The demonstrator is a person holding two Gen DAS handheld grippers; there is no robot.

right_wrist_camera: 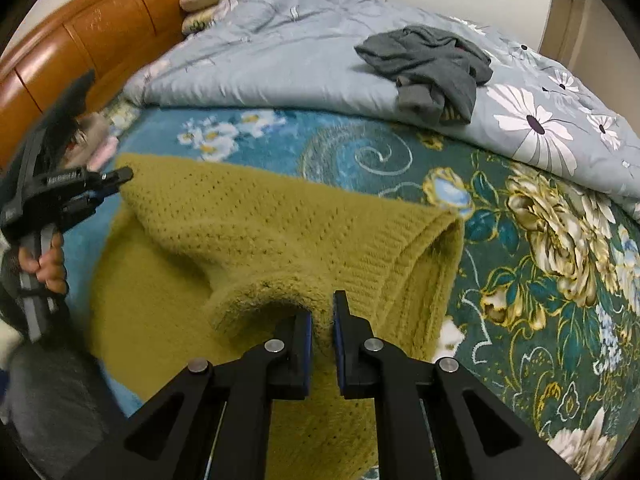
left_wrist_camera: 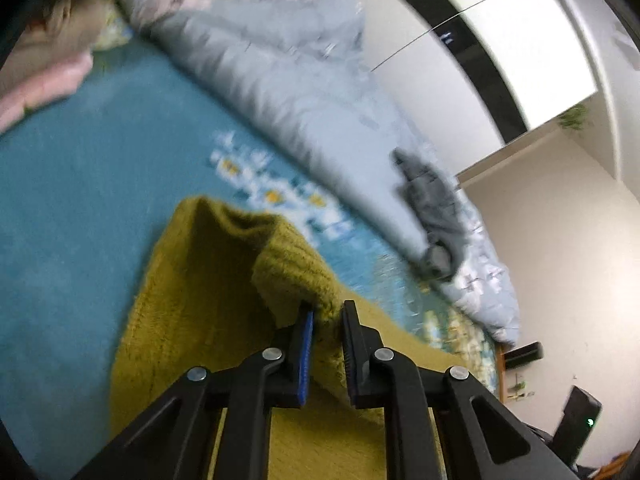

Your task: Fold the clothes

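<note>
Both your claws pinch knit: left gripper [left_wrist_camera: 327, 312] and right gripper [right_wrist_camera: 322, 312] clamp the mustard sweater [right_wrist_camera: 280, 216], draped over the near bedspread [right_wrist_camera: 520, 280]. It's soft, floppy, stretchy; grip those thicker ribbed edges.

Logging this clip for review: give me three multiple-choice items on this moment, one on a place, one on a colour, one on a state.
1. Where does the dark grey garment lie?
A. on the pale floral quilt
B. on the headboard
C. on the floor

2. What colour is the knit sweater?
A. pink
B. mustard yellow
C. white

3. What is the right gripper doing?
A. hanging open
B. holding the quilt
C. pinching the sweater

Answers: 1 A, it rests atop the quilt; 2 B, the yellow knit shows in both views; 3 C, sweater fabric sits between its fingers.
</note>
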